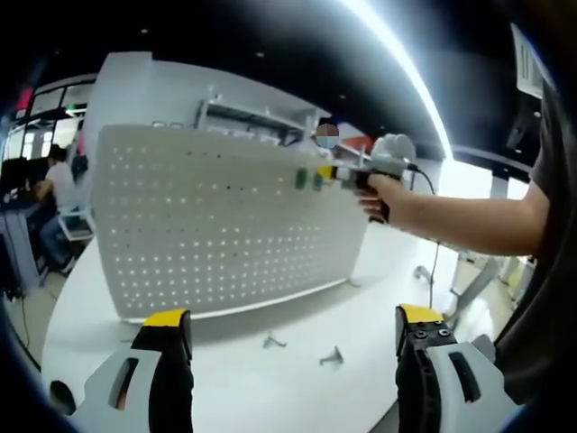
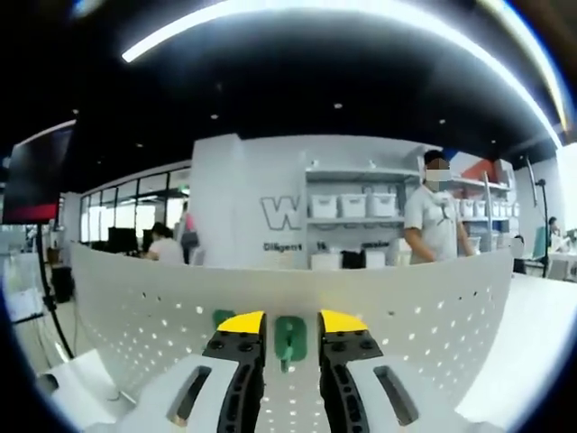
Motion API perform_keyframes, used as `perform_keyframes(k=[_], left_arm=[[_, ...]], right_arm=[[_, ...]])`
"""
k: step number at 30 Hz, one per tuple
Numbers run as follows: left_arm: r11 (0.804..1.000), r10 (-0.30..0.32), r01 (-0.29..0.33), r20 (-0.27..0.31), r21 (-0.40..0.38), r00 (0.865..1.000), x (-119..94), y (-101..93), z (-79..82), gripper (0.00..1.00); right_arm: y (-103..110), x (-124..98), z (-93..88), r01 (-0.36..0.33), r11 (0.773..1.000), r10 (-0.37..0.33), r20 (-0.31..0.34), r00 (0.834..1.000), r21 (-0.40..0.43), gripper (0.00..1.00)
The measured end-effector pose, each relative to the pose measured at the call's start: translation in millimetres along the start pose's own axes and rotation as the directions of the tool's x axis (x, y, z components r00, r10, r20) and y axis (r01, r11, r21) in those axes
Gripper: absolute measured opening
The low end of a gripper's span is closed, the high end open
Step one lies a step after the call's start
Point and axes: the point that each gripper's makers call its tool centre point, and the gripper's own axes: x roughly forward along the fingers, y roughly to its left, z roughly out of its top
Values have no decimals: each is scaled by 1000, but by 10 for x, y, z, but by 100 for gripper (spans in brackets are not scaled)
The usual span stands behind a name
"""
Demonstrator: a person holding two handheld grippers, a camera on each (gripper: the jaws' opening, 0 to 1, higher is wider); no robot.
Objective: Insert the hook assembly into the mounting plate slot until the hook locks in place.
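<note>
- Two small metal hooks (image 1: 273,342) and (image 1: 332,358) lie loose on the white table (image 1: 379,298) before the upright pegboard (image 1: 225,225); in the left gripper view our left gripper (image 1: 293,329) hangs wide open over them, holding nothing.
- Rightward, our hand (image 1: 379,194) brings the right gripper (image 1: 338,174) up to the board's top edge.
- In the right gripper view, the right gripper (image 2: 288,323) stands narrowly parted about a green hook (image 2: 290,340) on the pegboard (image 2: 433,307); we cannot tell whether it grips.
- Beyond, a person (image 2: 435,221) stands by shelves (image 2: 356,212).
</note>
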Motion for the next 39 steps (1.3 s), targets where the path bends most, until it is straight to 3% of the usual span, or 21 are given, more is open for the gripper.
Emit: perform_keyframes(k=[3, 6, 12, 15, 19, 28, 32, 36, 39], left_arm=[[1000, -10, 10, -8, -5, 1000, 7, -33, -19, 95], [1000, -20, 20, -17, 2, 1000, 20, -71, -27, 95], [999, -35, 35, -17, 1, 999, 20, -116, -20, 94], [999, -42, 42, -21, -3, 999, 19, -136, -30, 94], [999, -49, 49, -40, -9, 998, 30, -155, -86, 93], [999, -53, 52, -62, -13, 997, 40, -158, -165, 92], [998, -58, 57, -73, -15, 996, 43, -158, -195, 92], [998, -61, 59, -83, -19, 995, 36, -156, -234, 92], [997, -73, 71, -97, -27, 993, 28, -182, -272, 91]], right_arm=[[8, -52, -11, -6, 1000, 6, -4, 1000, -5, 21], [58, -95, -71, -28, 998, 29, -20, 999, 58, 21], [116, -163, -211, -49, 998, 51, -62, 997, 38, 21], [240, -211, -365, -108, 990, 118, -113, 987, 90, 23], [187, -283, -532, -107, 993, 114, -137, 984, 51, 22], [125, -603, -910, -105, 993, 115, -204, 972, 58, 24], [257, -819, -1142, -178, 984, 171, -269, 948, -1, 25], [435, -1068, -1306, -238, 971, 233, -298, 926, 19, 26], [623, -1257, -1441, -326, 945, 303, -341, 890, -11, 28]])
